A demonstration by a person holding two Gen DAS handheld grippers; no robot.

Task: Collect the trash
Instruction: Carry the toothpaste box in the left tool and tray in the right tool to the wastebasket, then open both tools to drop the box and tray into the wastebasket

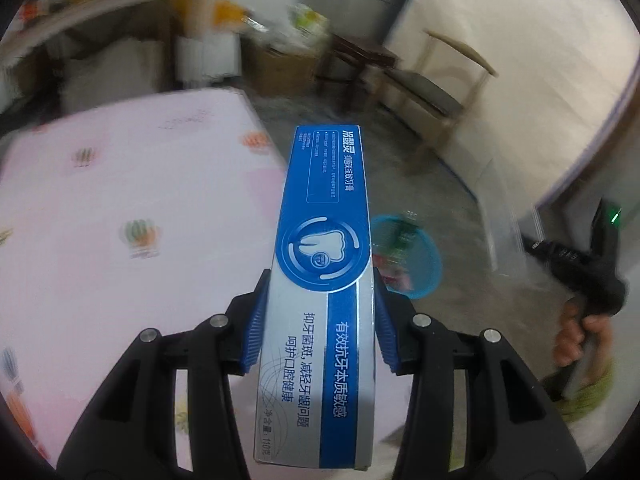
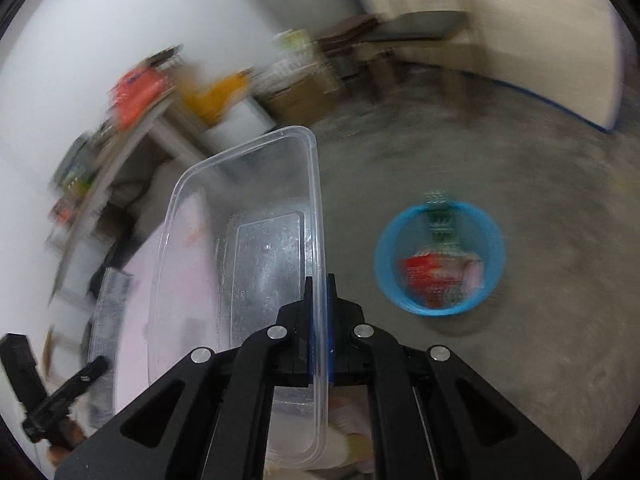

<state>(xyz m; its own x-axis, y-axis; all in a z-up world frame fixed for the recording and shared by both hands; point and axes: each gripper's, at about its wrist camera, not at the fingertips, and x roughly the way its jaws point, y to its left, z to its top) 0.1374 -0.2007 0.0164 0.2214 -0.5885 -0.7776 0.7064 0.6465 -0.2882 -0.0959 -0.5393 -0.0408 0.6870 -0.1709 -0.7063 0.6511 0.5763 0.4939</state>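
Observation:
My left gripper (image 1: 318, 316) is shut on a blue and silver toothpaste box (image 1: 324, 264), which points forward past the edge of the pink tablecloth (image 1: 120, 220). My right gripper (image 2: 319, 316) is shut on the side wall of a clear plastic food container (image 2: 240, 264), held on its edge in the air. A round blue basket (image 2: 440, 256) stands on the grey floor to the right, with red and green packaging inside; the same basket (image 1: 416, 260) peeks out just right of the toothpaste box. In the left wrist view, a hand holds the other black gripper (image 1: 580, 268) at far right.
A wooden chair (image 1: 436, 92) stands by the pale wall (image 1: 520, 80). Cardboard boxes (image 1: 288, 68) and a cluttered shelf (image 1: 100, 0) lie beyond the table. The concrete floor (image 2: 520, 360) stretches around the basket.

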